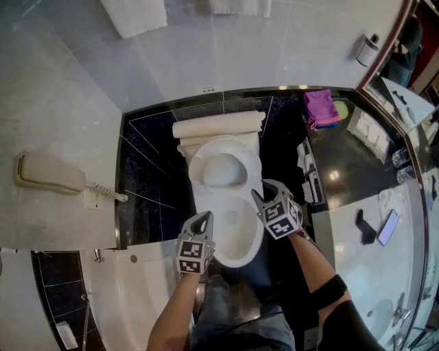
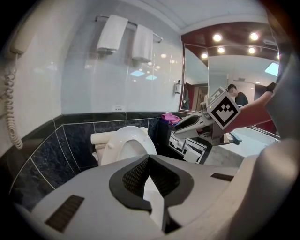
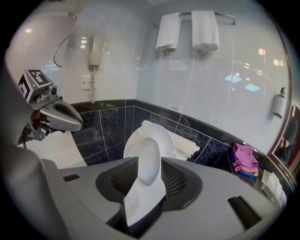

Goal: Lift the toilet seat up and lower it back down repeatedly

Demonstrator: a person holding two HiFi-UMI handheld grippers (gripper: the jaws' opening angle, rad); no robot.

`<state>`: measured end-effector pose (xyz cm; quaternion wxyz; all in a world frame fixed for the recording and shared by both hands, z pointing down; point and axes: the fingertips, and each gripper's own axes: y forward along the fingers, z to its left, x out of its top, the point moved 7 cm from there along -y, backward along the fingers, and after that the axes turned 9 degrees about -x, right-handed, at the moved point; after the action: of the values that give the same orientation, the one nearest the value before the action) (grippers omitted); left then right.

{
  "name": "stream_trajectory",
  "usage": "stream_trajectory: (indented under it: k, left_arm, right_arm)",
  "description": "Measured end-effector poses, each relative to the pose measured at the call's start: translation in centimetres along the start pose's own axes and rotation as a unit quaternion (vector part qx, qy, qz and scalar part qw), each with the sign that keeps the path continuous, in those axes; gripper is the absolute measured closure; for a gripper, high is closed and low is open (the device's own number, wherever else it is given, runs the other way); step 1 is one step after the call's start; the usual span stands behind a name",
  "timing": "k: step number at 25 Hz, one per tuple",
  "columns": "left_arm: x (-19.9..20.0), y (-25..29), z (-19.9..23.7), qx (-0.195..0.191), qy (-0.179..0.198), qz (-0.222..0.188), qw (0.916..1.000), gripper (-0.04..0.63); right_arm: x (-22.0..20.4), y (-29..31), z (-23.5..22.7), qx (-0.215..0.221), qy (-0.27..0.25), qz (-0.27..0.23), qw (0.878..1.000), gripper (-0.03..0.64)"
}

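The white toilet seat [image 1: 221,168] stands raised, leaning back against the cistern [image 1: 218,127], with the open bowl [image 1: 236,230] below it. My right gripper [image 1: 260,187] hovers over the bowl's right rim, just in front of the raised seat, jaws apart and pressing on nothing. In the right gripper view the seat [image 3: 151,140] shows upright past the open right gripper [image 3: 149,163]. My left gripper [image 1: 202,217] hangs over the bowl's left front rim with its tips together and nothing held. The left gripper view shows the seat [image 2: 123,143] ahead and the right gripper [image 2: 194,123] to the right.
A beige wall phone [image 1: 48,175] hangs at the left and white towels [image 1: 134,15] on the far wall. A pink cloth [image 1: 320,106] lies on the dark counter, and a paper rack [image 1: 309,175] stands right of the toilet. A bathtub edge [image 1: 130,288] lies near left.
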<state>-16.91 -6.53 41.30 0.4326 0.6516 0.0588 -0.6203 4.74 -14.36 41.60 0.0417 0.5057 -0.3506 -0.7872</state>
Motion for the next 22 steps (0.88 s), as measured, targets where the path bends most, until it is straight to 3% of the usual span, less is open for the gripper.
stream_trajectory:
  k: [11,18,22]
  left_arm:
    - [1.2,9.6,6.0,-0.015,0.016,-0.001,0.9998,0.600]
    - [0.7,11.9,7.2,-0.023,0.020,0.004,0.9995,0.600]
    - [0.0,12.0,7.9,-0.022,0.018,0.007,0.9996,0.600]
  right_arm:
    - [4.2,12.3,-3.5,-0.024,-0.101,0.005,0.995,0.426]
    - [6.2,17.5,-4.1,-0.034,-0.154,0.010,0.987,0.422]
    - [6.8,19.4,-3.9,-0.035,-0.187,0.012,0.982,0.458]
